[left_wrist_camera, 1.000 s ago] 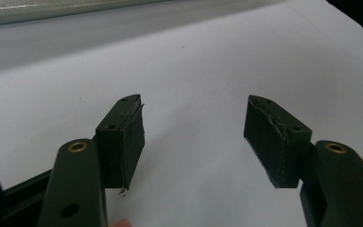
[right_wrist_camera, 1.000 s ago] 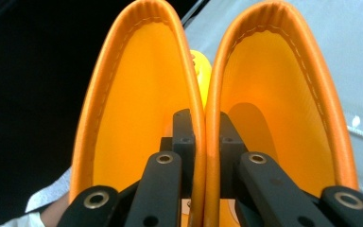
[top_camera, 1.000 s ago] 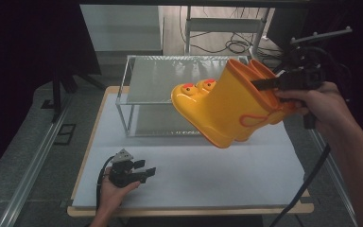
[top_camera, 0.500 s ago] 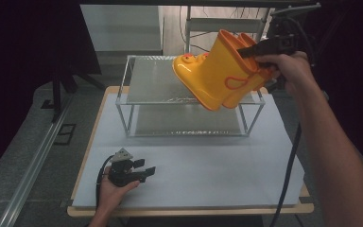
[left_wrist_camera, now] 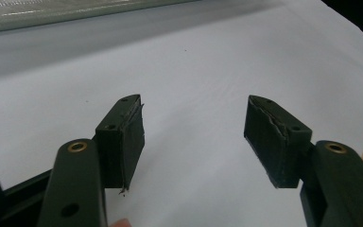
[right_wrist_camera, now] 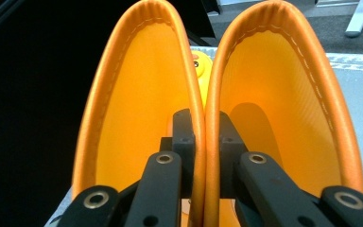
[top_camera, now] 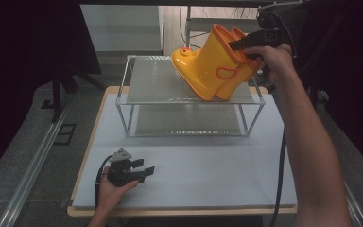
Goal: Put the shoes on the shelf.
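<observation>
Right hand-held gripper (top_camera: 240,46) pinches the two touching inner cuffs of a pair of yellow rubber boots (top_camera: 208,71), tilted with soles at the top shelf of the wire-framed rack (top_camera: 146,87), far right. Judged step: setting them down; next, level the soles, then release. Its own view shows pads (right_wrist_camera: 183,137) clamping both cuffs. Left hand-held gripper (left_wrist_camera: 194,142) rests wide open and empty on the white surface (top_camera: 208,170).

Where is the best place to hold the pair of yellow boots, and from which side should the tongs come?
Grip the two inner shaft walls pressed together at the top openings, coming from above into the openings. The right tongs already pinch the pair of yellow boots there, one jaw inside each boot, so both lift as one onto the glass shelf.
</observation>
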`<state>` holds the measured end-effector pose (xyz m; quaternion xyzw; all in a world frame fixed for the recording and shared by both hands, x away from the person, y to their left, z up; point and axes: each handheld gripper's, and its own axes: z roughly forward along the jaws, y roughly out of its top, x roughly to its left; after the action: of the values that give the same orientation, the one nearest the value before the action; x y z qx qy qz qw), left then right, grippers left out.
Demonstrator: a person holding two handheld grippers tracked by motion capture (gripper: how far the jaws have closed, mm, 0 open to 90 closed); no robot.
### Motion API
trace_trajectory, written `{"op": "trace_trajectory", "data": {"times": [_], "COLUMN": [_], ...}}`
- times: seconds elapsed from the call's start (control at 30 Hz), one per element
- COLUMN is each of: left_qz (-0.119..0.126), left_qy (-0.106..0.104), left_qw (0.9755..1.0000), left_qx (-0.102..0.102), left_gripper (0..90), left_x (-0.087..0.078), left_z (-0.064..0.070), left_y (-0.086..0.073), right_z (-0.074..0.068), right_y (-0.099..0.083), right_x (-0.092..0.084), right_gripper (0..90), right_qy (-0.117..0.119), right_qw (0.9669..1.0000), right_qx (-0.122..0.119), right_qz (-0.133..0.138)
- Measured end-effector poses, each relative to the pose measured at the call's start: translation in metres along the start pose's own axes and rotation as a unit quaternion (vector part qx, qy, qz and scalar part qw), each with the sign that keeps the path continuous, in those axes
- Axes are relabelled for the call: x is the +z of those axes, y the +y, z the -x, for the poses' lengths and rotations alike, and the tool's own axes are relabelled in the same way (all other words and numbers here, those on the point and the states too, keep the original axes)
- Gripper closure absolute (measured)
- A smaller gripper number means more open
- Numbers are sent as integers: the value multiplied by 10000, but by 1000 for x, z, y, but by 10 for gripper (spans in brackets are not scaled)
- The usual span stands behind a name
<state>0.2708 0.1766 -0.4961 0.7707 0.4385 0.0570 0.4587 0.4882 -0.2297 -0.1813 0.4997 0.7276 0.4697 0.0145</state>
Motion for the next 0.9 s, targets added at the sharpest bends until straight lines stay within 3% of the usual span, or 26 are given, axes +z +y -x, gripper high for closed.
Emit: {"op": "trace_trajectory", "data": {"times": [0.37, 0.6, 0.63, 0.67, 0.73, 0.77, 0.8, 0.9], "left_qz": [24, 26, 20, 20, 24, 24, 37, 34], "left_qy": [23, 35, 32, 32, 31, 31, 32, 35], "left_qw": [10000, 10000, 10000, 10000, 10000, 10000, 10000, 10000], "left_qx": [-17, -38, -21, -21, -15, -15, -28, -18], "left_gripper": [384, 384, 384, 384, 384, 384, 384, 384], "left_x": [-2, -3, -3, -3, -3, -3, -4, -4], "left_z": [-2, -5, -4, -4, -2, -2, -2, -2], "left_y": [0, -1, -1, -1, -1, -1, -2, -2], "right_z": [-1, -1, -4, -5, -12, -12, -18, -22], "right_y": [9, 16, 18, 19, 20, 20, 22, 24], "right_x": [14, 26, 26, 26, 30, 30, 31, 31], "right_gripper": [826, 809, 757, 735, 745, 745, 690, 674], "right_qy": [-215, -498, -405, -378, -338, -338, -434, -408], "right_qw": [9998, 9986, 9992, 9993, 9994, 9994, 9988, 9988], "right_qx": [-30, -17, 39, 43, -46, -46, -148, -159], "right_qz": [-51, -146, 33, 41, 69, 69, 149, 229]}}
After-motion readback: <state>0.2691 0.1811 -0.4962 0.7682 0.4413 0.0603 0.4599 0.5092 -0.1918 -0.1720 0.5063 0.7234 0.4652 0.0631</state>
